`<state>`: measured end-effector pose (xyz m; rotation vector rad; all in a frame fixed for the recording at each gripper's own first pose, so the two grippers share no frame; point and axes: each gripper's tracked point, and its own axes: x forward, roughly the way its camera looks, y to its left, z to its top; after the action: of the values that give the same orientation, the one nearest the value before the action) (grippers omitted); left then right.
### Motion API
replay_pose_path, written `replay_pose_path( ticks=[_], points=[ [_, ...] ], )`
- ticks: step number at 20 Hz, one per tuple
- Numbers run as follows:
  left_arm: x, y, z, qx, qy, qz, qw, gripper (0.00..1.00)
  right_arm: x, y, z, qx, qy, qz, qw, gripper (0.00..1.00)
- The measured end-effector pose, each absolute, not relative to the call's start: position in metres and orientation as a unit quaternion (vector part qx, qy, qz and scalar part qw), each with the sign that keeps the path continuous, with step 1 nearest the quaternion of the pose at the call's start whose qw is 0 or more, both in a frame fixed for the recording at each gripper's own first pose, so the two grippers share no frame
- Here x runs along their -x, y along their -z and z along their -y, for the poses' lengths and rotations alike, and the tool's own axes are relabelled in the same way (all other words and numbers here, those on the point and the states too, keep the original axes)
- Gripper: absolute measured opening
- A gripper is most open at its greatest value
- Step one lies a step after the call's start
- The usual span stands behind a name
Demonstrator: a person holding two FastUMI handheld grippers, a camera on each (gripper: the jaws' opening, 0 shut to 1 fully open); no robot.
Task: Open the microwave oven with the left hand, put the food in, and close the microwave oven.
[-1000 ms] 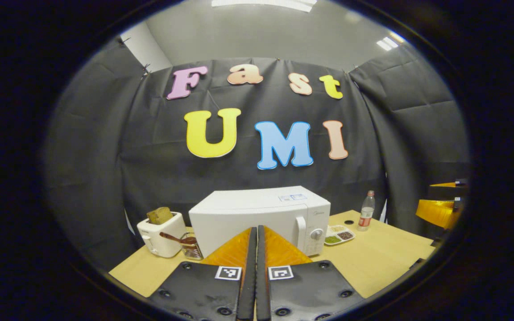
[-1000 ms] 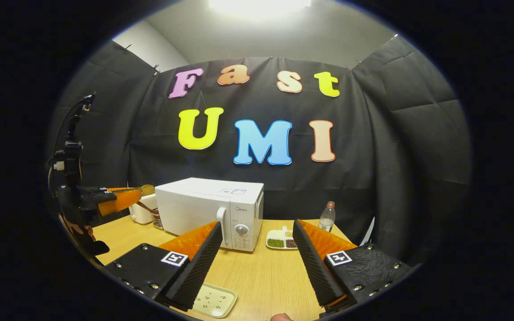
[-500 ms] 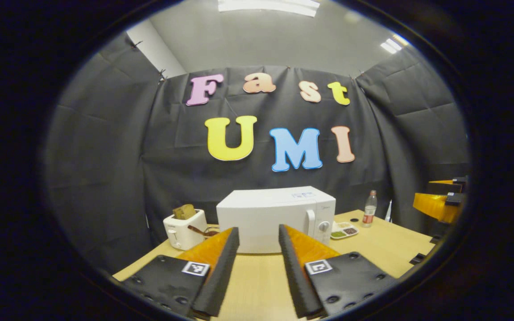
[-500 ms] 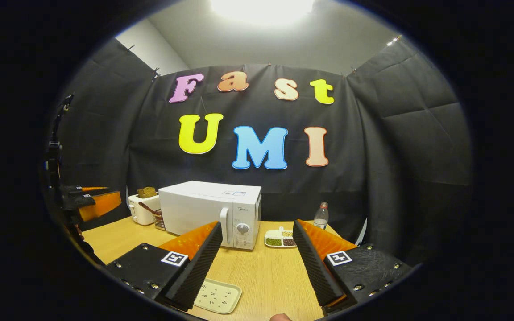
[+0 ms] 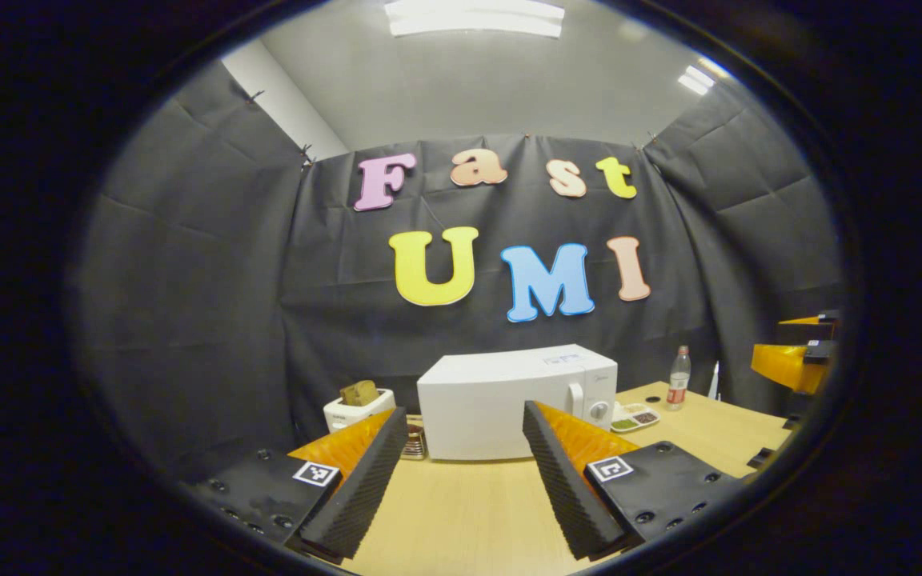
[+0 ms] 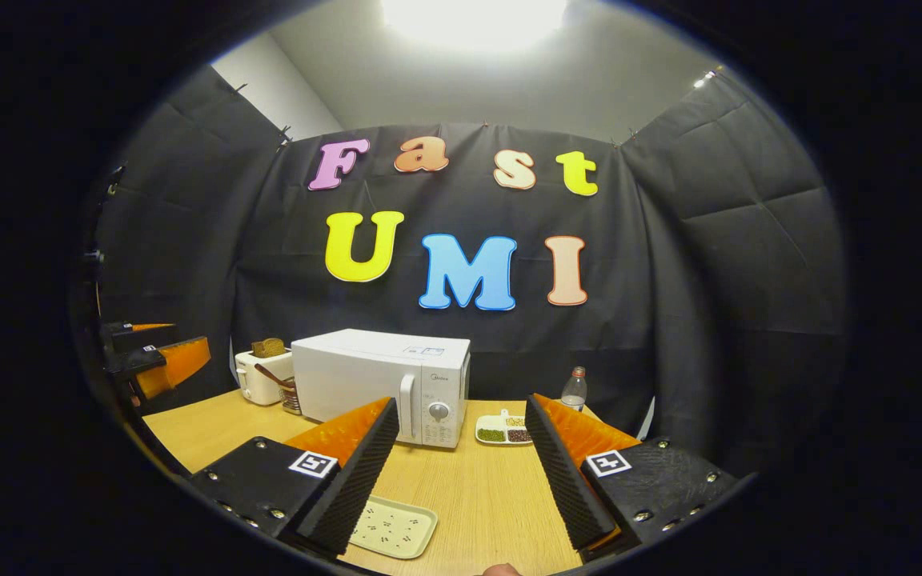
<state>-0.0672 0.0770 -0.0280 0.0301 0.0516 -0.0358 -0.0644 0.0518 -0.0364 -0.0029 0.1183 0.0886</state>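
A: Item one, the microwave oven (image 5: 509,400)?
B: White, door shut, standing on the wooden table (image 5: 461,512) toward the back wall. Vertical handle (image 6: 407,406) and round dial (image 6: 438,411) at its right front. A small logo above the dial and a sticker on the top panel, both too small to read.

A: Other stock?
B: White toaster (image 5: 351,410) with bread, left of the oven. Divided dish (image 6: 503,430) of green and dark food, right of the oven. Clear bottle (image 6: 574,390) with a red label, unreadable, behind the dish. Pale speckled tray (image 6: 394,526) near the table's front edge.

A: Tools?
B: Left gripper (image 5: 465,480) spread wide, holding nothing. Right gripper (image 6: 461,472) likewise parted and unloaded. Square black-and-white marker tags on both.

A: Changes?
B: A second ago the left gripper's fingers were pressed together; half a second ago they were partly apart; they now stand wider. The oven appears smaller and farther off. Right gripper's spread unchanged.
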Motion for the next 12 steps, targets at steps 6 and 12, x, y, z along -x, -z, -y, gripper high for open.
replay_pose_path(
  ticks=[6,12],
  points=[
    [0.079,0.026,-0.080,-0.021,0.019,-0.019,0.999,0.95,0.073,0.035,-0.046,-0.009,-0.028,-0.053,0.998,0.97],
    [0.080,0.020,-0.083,-0.027,0.020,-0.012,0.999,0.97,0.072,0.026,-0.032,-0.008,-0.013,-0.041,0.999,0.97]
  ],
)
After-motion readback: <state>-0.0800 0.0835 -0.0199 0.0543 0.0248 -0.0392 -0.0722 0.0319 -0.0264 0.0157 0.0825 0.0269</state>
